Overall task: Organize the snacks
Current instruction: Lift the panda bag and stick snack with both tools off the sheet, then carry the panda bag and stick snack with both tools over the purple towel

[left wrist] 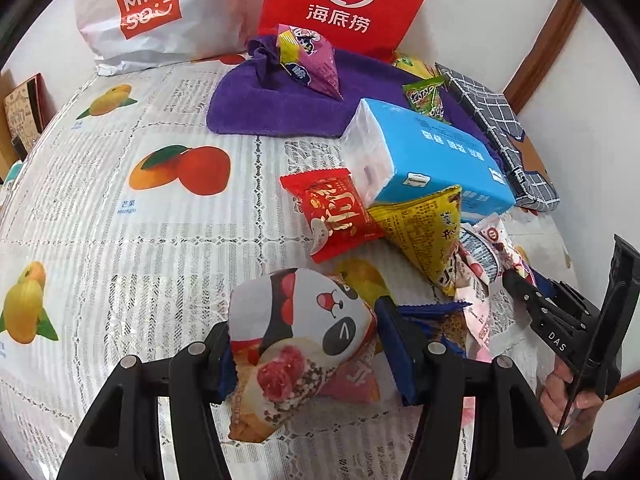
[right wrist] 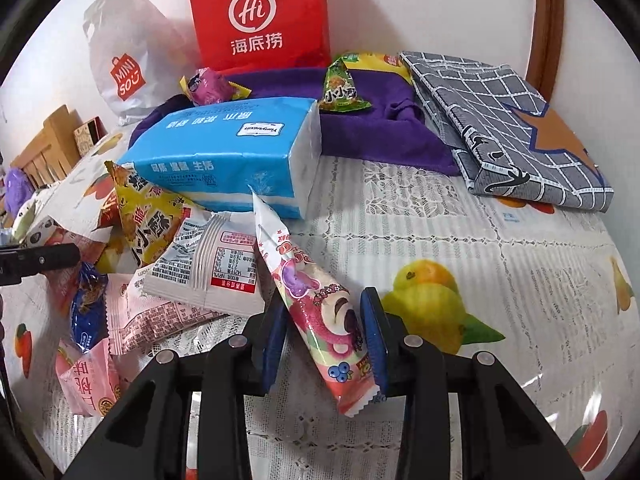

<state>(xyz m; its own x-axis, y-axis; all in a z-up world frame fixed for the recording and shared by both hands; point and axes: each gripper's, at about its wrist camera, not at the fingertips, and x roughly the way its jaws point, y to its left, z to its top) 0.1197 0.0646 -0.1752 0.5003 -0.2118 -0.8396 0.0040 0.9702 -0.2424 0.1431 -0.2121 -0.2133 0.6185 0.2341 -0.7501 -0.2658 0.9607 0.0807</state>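
Glossy panda snack packet (left wrist: 304, 344) in left hand-held gripper (left wrist: 308, 356), pink bear packet (right wrist: 320, 312) in right hand-held gripper (right wrist: 324, 340)

Tissue pack (right wrist: 224, 152): on the table (right wrist: 460, 240), before the towel (right wrist: 384, 136).
Snack pile (right wrist: 160, 264): left of and before the pack.
Bags (right wrist: 260, 20): behind the towel.

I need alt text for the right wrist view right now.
The right gripper is closed on a long pink bear-print snack packet, tilted over the lace-and-fruit tablecloth. Behind it a blue tissue pack lies among scattered snack packets, with a red paper bag against the wall.
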